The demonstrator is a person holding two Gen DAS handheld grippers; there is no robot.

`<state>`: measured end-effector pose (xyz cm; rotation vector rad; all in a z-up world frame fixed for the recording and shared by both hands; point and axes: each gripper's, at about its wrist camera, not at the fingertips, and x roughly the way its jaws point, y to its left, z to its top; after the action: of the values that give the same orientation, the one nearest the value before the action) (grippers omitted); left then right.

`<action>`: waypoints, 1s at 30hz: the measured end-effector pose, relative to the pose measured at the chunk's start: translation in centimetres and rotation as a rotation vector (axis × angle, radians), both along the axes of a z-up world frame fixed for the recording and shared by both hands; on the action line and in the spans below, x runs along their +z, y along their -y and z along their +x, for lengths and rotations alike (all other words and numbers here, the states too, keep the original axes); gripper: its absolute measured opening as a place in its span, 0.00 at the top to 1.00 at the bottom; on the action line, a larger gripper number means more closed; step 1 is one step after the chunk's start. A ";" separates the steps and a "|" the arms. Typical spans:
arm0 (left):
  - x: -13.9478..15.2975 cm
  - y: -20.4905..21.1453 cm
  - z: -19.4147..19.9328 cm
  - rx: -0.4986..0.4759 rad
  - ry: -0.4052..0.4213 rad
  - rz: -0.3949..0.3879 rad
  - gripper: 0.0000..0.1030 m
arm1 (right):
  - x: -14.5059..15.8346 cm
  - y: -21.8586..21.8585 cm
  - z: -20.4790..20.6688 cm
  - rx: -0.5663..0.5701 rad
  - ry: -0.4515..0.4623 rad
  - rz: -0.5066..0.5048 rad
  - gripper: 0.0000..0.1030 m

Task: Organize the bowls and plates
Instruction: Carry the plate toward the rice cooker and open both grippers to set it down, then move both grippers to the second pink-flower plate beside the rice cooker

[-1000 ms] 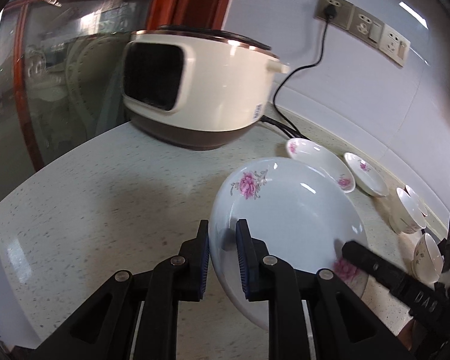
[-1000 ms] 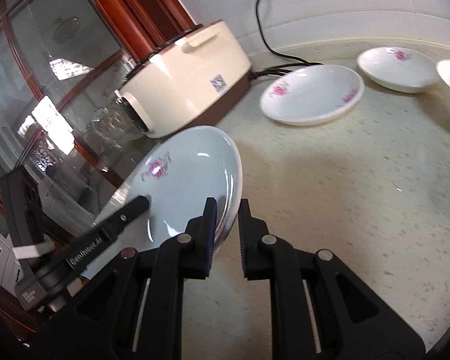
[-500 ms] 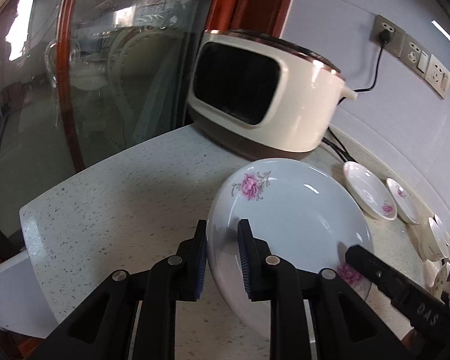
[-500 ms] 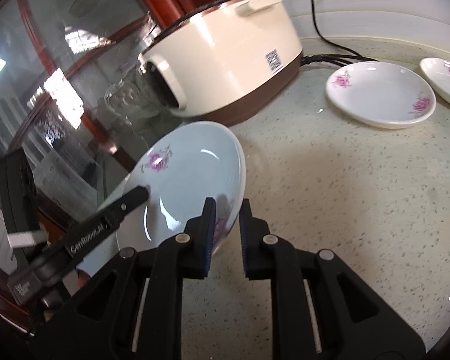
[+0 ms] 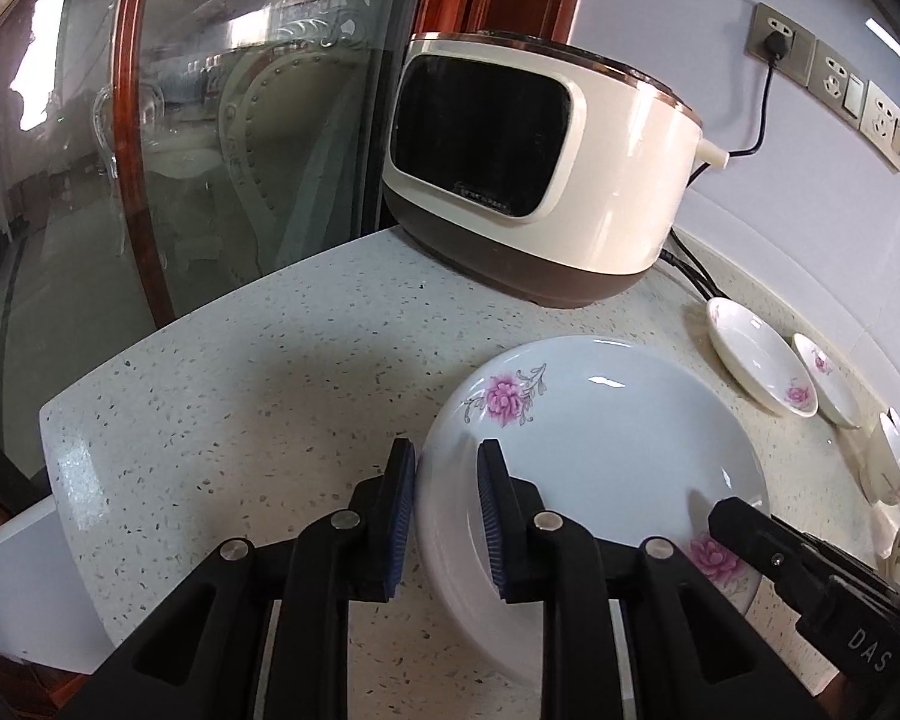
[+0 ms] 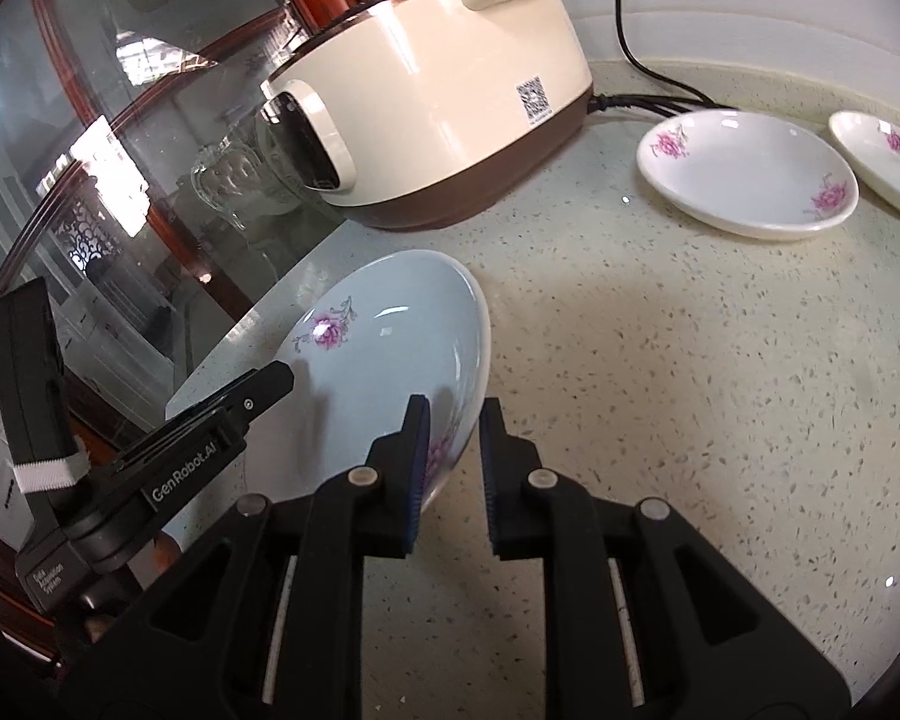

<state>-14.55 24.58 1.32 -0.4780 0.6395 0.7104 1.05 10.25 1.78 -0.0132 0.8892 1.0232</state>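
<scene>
Straddling the near-left rim of the large floral plate (image 5: 594,438), the left tongs (image 5: 447,504) have their pads either side of the wall but look slackened, a gap showing at the outer pad, so the plate probably sits on the speckled bench (image 5: 258,396) just in front of the rice cooker (image 5: 540,168). Opposite, the right tongs (image 6: 453,450) bracket the near-right rim equally loosely. Farther right, two small floral plates (image 6: 750,174) lie side by side, seemingly waiting to be stacked.
</scene>
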 end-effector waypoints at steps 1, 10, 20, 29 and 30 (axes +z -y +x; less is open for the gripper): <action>0.0 0.0 0.1 -0.005 -0.001 0.002 0.78 | -0.1 0.0 0.2 -0.003 -0.013 -0.003 0.80; -0.4 -0.1 0.2 -0.011 -0.019 -0.024 0.57 | -0.1 1.6 1.8 -0.087 -0.084 0.055 0.41; -0.1 0.2 0.1 -0.001 -0.019 0.005 0.35 | 0.3 4.4 2.8 -0.191 -0.098 0.133 0.40; 0.4 1.0 0.2 -0.002 -0.019 0.048 0.31 | 2.3 5.0 2.0 -0.268 0.151 0.131 0.13; 0.5 1.2 0.2 -0.002 -0.020 0.058 0.31 | 2.4 5.1 2.1 -0.277 0.161 0.127 0.13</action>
<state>-14.35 23.41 1.83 -0.4168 0.6365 0.7310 3.16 5.12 4.22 0.1296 0.6572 0.8049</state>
